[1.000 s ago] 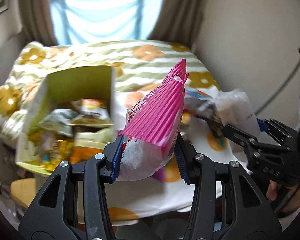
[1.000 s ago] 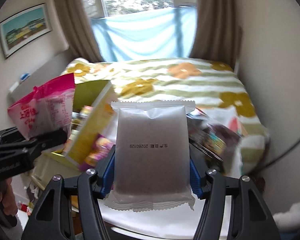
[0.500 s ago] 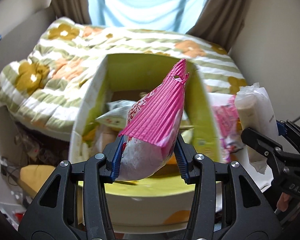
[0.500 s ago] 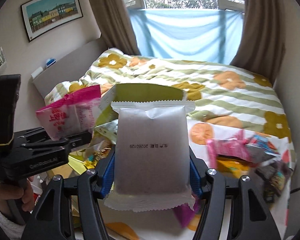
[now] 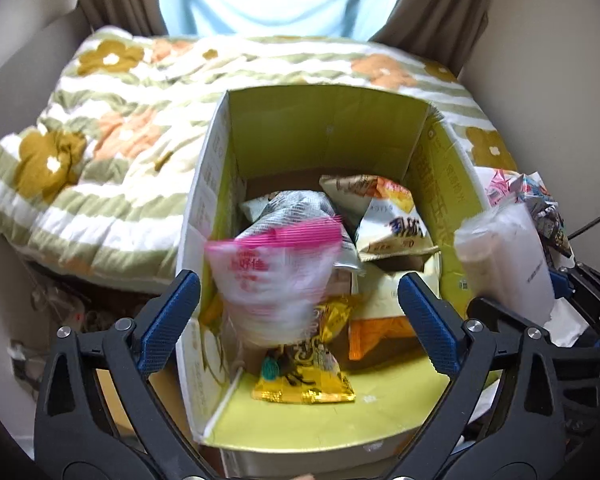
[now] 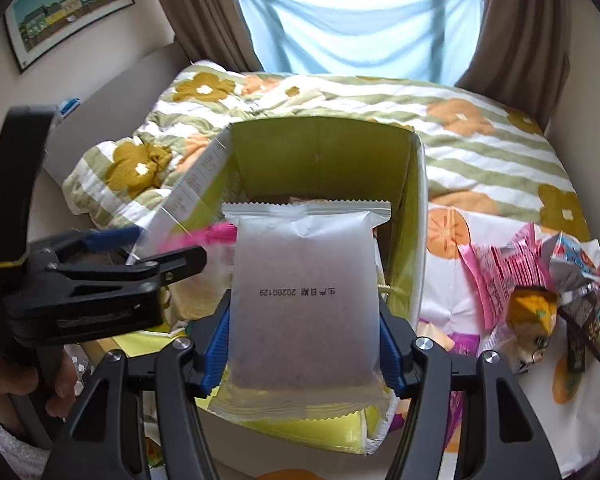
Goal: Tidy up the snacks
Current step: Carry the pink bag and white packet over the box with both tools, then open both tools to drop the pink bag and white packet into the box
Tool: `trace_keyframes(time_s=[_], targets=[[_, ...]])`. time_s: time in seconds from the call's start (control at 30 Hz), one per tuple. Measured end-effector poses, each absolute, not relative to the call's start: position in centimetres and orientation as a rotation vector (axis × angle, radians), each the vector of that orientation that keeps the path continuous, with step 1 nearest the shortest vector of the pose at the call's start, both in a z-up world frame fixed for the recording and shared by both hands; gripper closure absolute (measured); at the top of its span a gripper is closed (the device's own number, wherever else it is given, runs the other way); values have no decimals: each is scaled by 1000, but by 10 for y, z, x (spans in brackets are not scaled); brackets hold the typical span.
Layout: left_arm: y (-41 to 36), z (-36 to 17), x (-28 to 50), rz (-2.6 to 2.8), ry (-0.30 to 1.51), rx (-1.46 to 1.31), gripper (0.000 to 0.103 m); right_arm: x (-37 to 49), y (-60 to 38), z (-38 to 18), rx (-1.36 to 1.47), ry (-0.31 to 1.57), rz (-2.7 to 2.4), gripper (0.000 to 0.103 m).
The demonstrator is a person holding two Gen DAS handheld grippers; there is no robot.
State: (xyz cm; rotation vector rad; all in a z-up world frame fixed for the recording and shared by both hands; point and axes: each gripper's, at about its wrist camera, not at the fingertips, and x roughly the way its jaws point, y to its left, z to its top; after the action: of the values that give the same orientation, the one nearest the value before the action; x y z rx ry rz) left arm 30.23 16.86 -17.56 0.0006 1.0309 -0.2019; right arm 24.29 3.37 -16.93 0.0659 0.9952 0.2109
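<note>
Floral bedspread (image 6: 340, 92) — curtained window (image 6: 360, 20)

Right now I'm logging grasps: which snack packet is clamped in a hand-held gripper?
The frosted white packet, date-stamped, clamped in the right hand-held gripper. The pink-topped packet sits blurred between the left hand-held gripper's spread, open jaws, over the box.

Left tongs (image 5: 298, 312) have sprung apart, pink packet (image 5: 274, 276) dropping into box (image 5: 328, 136).
</note>
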Motion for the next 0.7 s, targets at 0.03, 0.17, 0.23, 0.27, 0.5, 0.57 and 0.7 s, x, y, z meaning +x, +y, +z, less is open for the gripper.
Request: trace_keyframes(time_s=[0.03, 0.17, 0.23, 0.27, 0.5, 0.57, 0.7], targets=[[168, -176, 302, -203, 1024, 5, 4, 243, 34, -172, 69, 1003, 206, 45], [177, -180, 301, -184, 1047, -38, 4, 251, 34, -179, 71, 1029, 204, 45], [187, -179, 298, -179, 1049, -84, 4, 252, 34, -180, 75, 1033, 207, 45], [191, -178, 296, -177, 1046, -102, 4, 252, 33, -181, 78, 1035, 210, 45], [204, -176, 289, -148, 1039, -110, 4, 252, 43, -192, 69, 1049, 225, 45], [204, -175, 288, -145, 1033, -104, 4, 252, 43, -195, 81, 1055, 234, 45], [205, -172, 283, -150, 1021, -101, 4, 250, 45, -195, 87, 1027, 231, 42]])
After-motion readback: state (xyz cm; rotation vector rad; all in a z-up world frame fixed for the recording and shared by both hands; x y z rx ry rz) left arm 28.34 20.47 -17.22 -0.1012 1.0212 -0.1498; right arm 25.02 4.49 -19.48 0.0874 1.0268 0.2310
